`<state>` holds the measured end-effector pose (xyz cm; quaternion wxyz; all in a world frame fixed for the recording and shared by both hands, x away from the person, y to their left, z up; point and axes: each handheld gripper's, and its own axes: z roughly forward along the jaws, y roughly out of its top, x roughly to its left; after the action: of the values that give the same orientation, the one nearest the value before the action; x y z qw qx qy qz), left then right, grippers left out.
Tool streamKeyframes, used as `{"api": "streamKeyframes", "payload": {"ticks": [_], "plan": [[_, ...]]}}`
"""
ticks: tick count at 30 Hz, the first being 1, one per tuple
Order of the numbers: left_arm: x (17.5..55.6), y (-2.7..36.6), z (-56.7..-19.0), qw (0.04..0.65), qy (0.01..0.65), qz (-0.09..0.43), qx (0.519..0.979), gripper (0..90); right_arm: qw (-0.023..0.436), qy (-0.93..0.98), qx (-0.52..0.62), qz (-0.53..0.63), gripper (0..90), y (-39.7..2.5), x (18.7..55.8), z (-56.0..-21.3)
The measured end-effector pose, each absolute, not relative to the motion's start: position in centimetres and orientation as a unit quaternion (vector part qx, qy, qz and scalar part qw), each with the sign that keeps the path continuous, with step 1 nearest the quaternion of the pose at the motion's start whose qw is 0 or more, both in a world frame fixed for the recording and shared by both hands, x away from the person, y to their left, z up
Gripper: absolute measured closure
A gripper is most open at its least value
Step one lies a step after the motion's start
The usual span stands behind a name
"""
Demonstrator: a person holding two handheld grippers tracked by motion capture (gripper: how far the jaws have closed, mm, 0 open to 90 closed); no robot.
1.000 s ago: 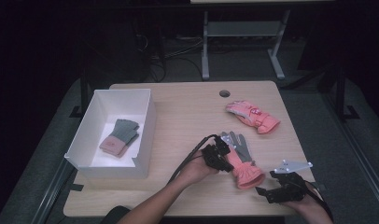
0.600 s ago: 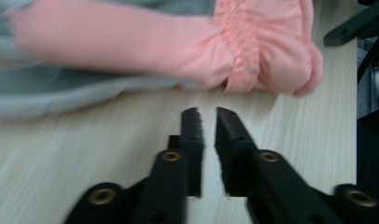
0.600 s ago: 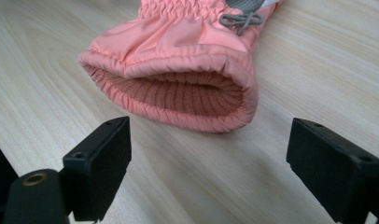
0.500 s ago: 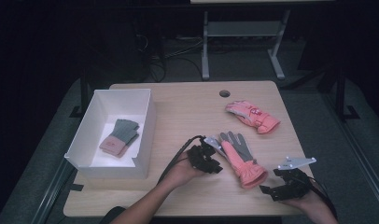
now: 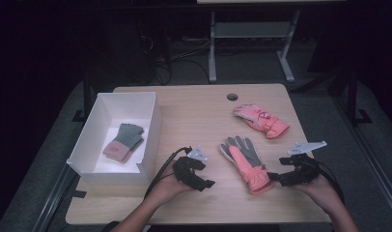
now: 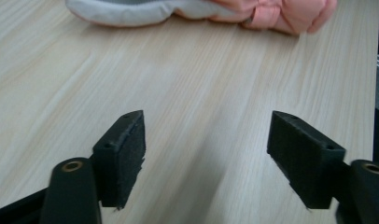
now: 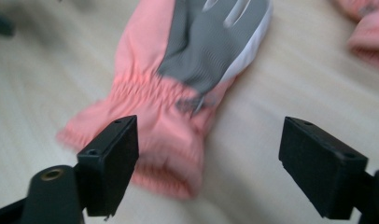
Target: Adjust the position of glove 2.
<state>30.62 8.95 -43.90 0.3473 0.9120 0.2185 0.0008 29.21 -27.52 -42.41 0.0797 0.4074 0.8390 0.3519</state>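
Observation:
A pink and grey glove [image 5: 245,163] lies palm up on the wooden table [image 5: 194,116], cuff toward me. In the right gripper view this glove [image 7: 187,84] sits just ahead of the jaws. My right gripper [image 5: 273,178] is open beside the cuff, not touching it. My left gripper [image 5: 207,182] is open to the glove's left, over bare wood. In the left gripper view the glove's edge [image 6: 131,11] lies far ahead of the left gripper [image 6: 206,158]. A second pink glove [image 5: 260,120] lies farther back on the right.
A white box [image 5: 88,145] stands at the table's left and holds a grey and pink glove [image 5: 124,140]. A round cable hole [image 5: 232,96] is near the far edge. Dark floor and a metal stand lie beyond the table.
My left gripper has drawn back leftward, away from the pink and grey glove, which now lies free on the table. The right gripper has shifted slightly toward the cuff.

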Motion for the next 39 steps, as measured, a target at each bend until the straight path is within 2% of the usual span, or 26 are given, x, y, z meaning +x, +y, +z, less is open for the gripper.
{"api": "streamKeyframes", "payload": {"ticks": [4, 16, 31, 39], "plan": [[30.5, 9.8, -44.2, 0.338, 0.222, -0.003, 0.915, 22.2, 0.093, 0.836, 0.405, 0.358, 24.8, -27.6, 31.2, -41.8], [30.7, 10.1, -44.7, 0.341, 0.233, 0.002, 0.911, 21.7, 0.125, 0.824, 0.413, 0.367, 38.3, -27.3, 36.9, -40.2], [31.1, 10.5, -44.8, 0.336, 0.236, 0.000, 0.912, 21.7, 0.132, 0.831, 0.418, 0.344, 58.4, -27.2, 45.6, -39.9], [31.1, 10.7, -45.0, 0.333, 0.239, -0.006, 0.912, 21.7, 0.122, 0.839, 0.429, 0.311, 61.4, -27.3, 48.8, -41.1]]}}
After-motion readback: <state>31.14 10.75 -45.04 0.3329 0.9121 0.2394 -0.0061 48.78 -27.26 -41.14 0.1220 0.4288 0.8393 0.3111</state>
